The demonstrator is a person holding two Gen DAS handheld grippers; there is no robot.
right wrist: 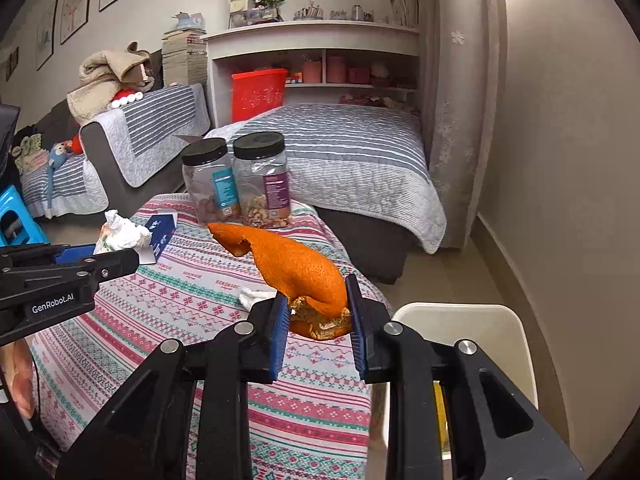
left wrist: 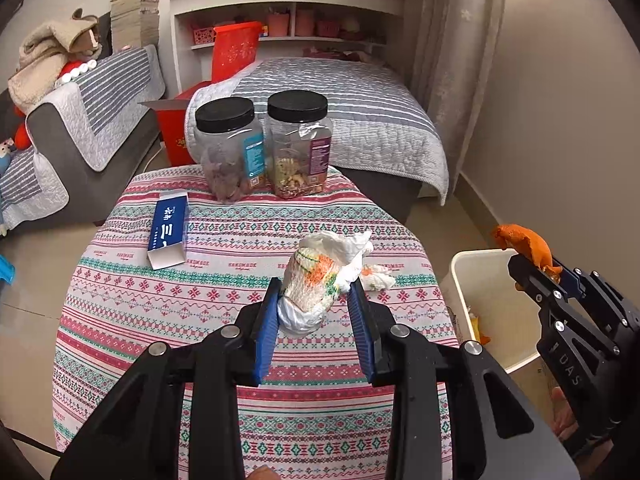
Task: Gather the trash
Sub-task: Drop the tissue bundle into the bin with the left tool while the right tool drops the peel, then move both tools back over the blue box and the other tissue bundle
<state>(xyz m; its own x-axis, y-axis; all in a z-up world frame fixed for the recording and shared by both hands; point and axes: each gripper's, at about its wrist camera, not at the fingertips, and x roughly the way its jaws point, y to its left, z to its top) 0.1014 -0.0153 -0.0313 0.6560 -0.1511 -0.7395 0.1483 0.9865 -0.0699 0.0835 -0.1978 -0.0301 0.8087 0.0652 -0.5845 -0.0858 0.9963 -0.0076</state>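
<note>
My left gripper [left wrist: 316, 294] is shut on a crumpled white wad of tissue and net wrap [left wrist: 320, 276] and holds it above the patterned tablecloth [left wrist: 240, 280]. It also shows in the right wrist view [right wrist: 120, 234]. My right gripper [right wrist: 318, 308] is shut on an orange peel [right wrist: 296, 264], held beside the table's right edge, near the white trash bin [right wrist: 516, 344]. In the left wrist view the peel [left wrist: 528, 246] hangs over the bin's [left wrist: 472, 280] rim. A small white scrap [left wrist: 378, 276] lies on the cloth.
Two black-lidded clear jars [left wrist: 228, 148] [left wrist: 300, 144] stand at the table's far edge. A blue and white carton [left wrist: 170, 230] lies at the left. The bin holds some yellow and orange waste [left wrist: 478, 330]. A bed [left wrist: 348, 112] and a sofa [left wrist: 88, 120] lie beyond.
</note>
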